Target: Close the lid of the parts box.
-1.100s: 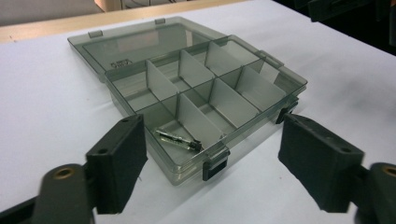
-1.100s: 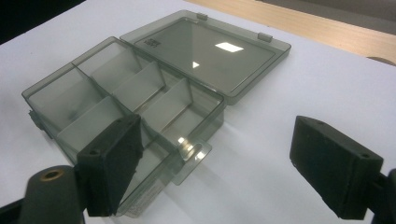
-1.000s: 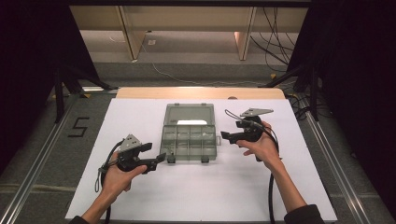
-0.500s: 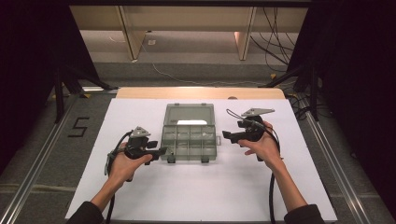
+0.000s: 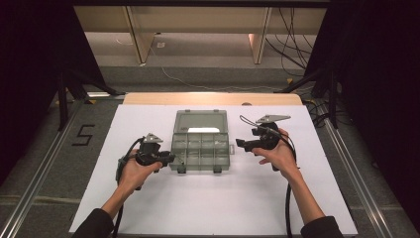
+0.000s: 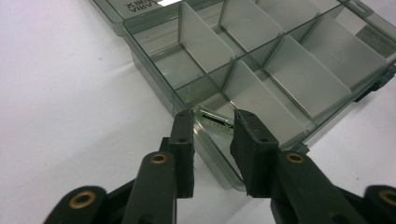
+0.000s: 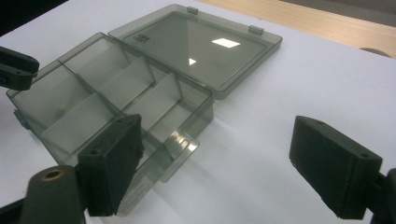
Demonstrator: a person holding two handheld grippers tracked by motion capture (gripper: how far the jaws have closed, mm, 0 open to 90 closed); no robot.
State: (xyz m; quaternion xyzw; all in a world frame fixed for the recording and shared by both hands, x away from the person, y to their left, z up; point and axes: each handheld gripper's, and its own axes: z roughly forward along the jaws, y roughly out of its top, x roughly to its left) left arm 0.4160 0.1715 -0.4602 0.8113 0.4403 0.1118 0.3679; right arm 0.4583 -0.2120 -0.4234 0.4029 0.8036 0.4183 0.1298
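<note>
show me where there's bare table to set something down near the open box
Bare white table runs along the near edge, between the compartment box and the person's sleeves. The far left corner beside the open lid is free too. It is crowded at the box's sides: left gripper at its left wall, right gripper close by its right.

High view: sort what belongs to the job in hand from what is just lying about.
In the job:
- clear grey plastic compartment box, lid open flat
- left gripper, fingers just closing over the box's corner wall
- right gripper, open beside the box

Lying about:
- black cables on the floor
- black "5" floor marking
</note>
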